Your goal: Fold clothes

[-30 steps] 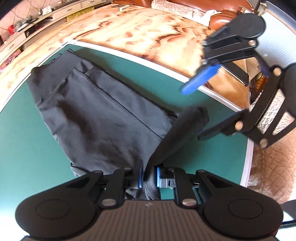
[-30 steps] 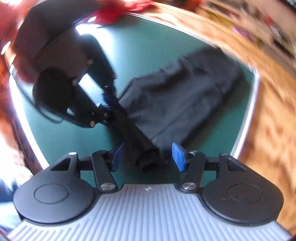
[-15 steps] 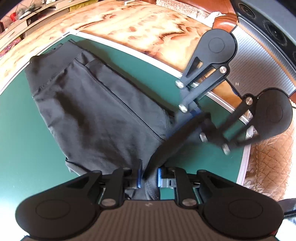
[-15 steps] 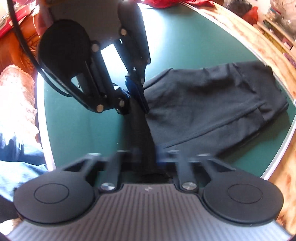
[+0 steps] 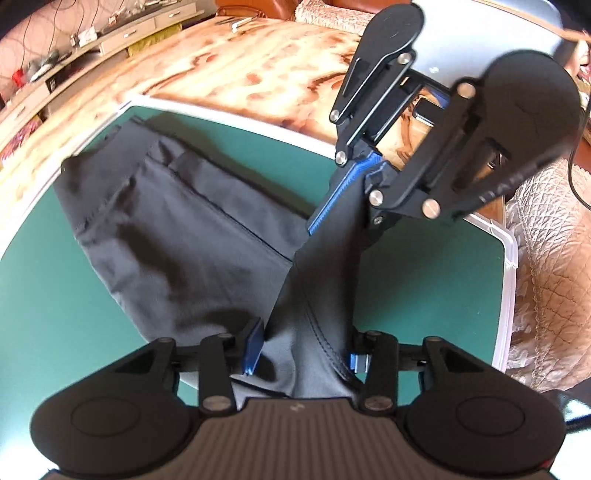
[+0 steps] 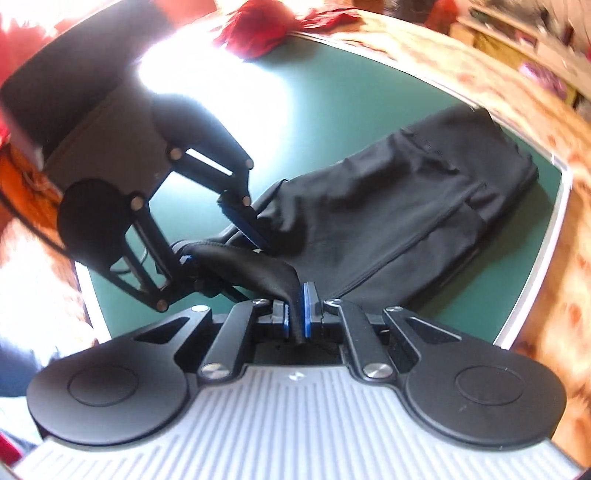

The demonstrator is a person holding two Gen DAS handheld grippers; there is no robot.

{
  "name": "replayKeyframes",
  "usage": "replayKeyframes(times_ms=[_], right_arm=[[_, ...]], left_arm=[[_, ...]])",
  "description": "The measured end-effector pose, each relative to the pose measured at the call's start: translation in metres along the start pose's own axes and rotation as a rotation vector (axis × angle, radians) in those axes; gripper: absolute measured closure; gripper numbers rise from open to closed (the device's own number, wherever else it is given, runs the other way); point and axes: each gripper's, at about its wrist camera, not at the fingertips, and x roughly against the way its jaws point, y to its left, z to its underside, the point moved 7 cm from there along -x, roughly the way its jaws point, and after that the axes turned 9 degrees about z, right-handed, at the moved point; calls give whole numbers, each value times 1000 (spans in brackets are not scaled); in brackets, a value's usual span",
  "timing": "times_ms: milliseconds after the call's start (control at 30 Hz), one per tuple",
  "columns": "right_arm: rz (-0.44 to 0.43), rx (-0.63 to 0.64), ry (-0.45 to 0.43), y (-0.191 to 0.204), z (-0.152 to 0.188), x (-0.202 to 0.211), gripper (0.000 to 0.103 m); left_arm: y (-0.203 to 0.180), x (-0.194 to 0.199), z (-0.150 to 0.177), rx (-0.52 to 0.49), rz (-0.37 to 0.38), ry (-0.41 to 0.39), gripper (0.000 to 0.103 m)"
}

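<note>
A pair of black trousers (image 5: 177, 236) lies on the green mat (image 5: 37, 266), waistband at the far left. It also shows in the right wrist view (image 6: 399, 199). Its near leg end is lifted off the mat. My left gripper (image 5: 303, 350) is shut on one side of that leg end. My right gripper (image 6: 295, 314) is shut on the other side, and appears in the left wrist view (image 5: 354, 192) above the mat. The cloth runs taut between them. The left gripper appears in the right wrist view (image 6: 221, 240).
The mat's white edge (image 5: 506, 280) runs close on the right, with a quilted cover (image 5: 546, 266) beyond. Marbled wooden tabletop (image 5: 229, 62) lies behind the mat. Red cloth (image 6: 258, 29) lies at the mat's far edge in the right wrist view.
My right gripper came down from open above the mat and shut on the leg end. Both grippers have lifted the leg end higher off the mat.
</note>
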Motion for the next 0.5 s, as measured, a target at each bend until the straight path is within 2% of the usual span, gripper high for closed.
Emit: replayKeyframes(times_ms=[133, 333, 500], right_arm=[[-14, -38, -3, 1, -1, 5, 94], [-78, -15, 34, 23, 8, 16, 94], [-125, 51, 68, 49, 11, 29, 94]], left_arm=[[0, 6, -2, 3, 16, -2, 96], [-17, 30, 7, -35, 52, 15, 97], [-38, 44, 20, -38, 147, 63, 97]])
